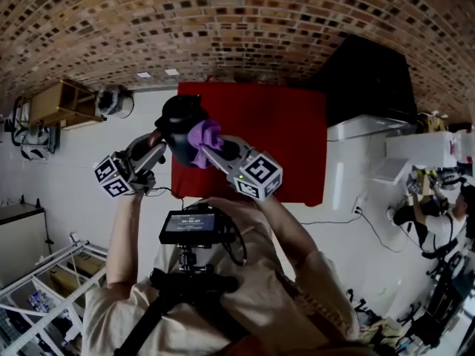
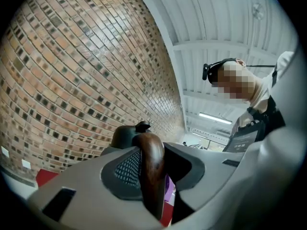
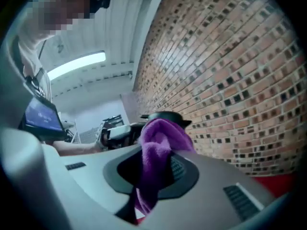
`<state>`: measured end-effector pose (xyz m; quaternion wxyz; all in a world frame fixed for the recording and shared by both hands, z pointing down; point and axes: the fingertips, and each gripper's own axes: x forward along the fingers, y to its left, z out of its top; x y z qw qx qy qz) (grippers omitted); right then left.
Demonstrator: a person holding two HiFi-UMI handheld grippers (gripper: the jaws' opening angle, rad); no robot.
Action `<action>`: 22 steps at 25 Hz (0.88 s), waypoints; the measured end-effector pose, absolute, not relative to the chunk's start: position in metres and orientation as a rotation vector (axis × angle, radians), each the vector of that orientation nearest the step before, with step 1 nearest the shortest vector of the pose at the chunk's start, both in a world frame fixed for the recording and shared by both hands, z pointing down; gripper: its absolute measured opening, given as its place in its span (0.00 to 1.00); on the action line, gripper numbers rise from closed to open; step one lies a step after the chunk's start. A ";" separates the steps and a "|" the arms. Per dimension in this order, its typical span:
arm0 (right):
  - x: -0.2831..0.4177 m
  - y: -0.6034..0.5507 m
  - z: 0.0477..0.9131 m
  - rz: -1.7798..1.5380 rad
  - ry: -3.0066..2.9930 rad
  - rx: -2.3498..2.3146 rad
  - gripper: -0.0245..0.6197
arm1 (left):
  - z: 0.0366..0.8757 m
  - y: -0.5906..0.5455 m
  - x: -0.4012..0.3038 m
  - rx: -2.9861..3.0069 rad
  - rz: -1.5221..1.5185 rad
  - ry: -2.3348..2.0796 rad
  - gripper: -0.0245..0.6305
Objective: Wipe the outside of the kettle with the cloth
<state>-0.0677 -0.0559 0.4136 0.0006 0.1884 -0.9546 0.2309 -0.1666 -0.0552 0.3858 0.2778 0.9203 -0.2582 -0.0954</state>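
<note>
Clamping the wooden handle (image 2: 152,169) of the black kettle (image 1: 180,121), left claw (image 1: 161,152) is pressed tight on it. Right claw (image 1: 213,149) pinches the purple cloth (image 1: 204,139), bunched against the kettle's side. Kettle sits between both claws, over the red bench (image 1: 289,139), at its left corner.
</note>
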 end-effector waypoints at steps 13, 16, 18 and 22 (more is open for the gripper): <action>-0.120 -0.121 0.451 1.535 -2.785 -0.536 0.16 | 0.321 -0.008 -0.147 2.595 -0.473 -0.250 0.22; -0.126 -0.106 0.427 1.824 -2.588 -1.090 0.16 | 0.314 0.001 -0.134 2.598 -0.550 -0.184 0.21; -0.114 -0.119 0.429 1.953 -2.599 -1.060 0.16 | 0.313 0.003 -0.133 2.596 -0.577 -0.214 0.22; -0.053 -0.149 0.457 1.809 -2.859 -0.350 0.16 | 0.314 -0.006 -0.155 2.572 -0.601 -0.419 0.22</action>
